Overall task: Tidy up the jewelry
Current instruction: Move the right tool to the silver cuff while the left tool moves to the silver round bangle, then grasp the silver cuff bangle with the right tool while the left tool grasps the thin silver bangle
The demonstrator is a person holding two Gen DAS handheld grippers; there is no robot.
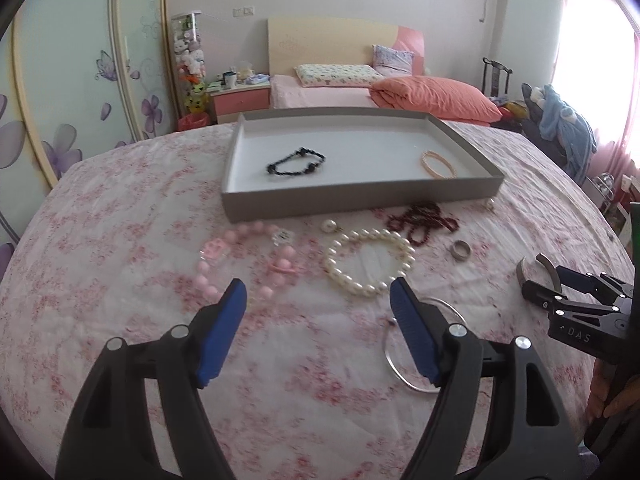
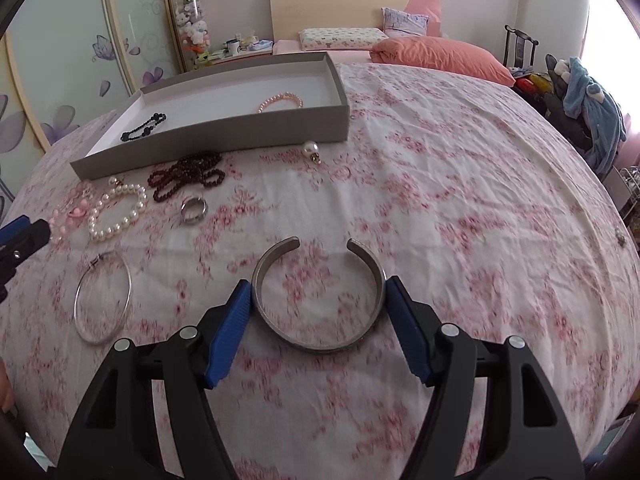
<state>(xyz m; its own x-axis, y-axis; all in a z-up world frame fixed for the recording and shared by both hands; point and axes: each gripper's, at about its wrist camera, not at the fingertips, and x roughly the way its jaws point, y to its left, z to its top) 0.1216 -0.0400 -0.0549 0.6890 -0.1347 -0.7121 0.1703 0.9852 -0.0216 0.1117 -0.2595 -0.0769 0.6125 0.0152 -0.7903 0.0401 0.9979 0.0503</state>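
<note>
Cuff bracelet (image 2: pixel 320 300) gripped in right tongs (image 2: pixel 318 292) — left tongs (image 1: pixel 318 294) released, near pearl bracelet (image 1: pixel 370 262).

Past my worktop's pink-flowered white cloth (image 2: pixel 440 160) I see a pale wooden headboard (image 1: pixel 340 40), a salmon-orange quilt (image 1: pixel 436 96) on the bed, a pink nightstand (image 1: pixel 240 102), sliding wardrobe doors with purple flowers (image 1: pixel 72 80), and a bright pink-curtained window (image 1: pixel 592 60) at the right.

The left gripper (image 1: pixel 318 292) fills the lower frame, jaws wide apart. The right gripper (image 2: pixel 318 292) sits low centre, blue pads (image 2: pixel 230 330) pressing both sides of a cuff bracelet (image 2: pixel 320 340).
</note>
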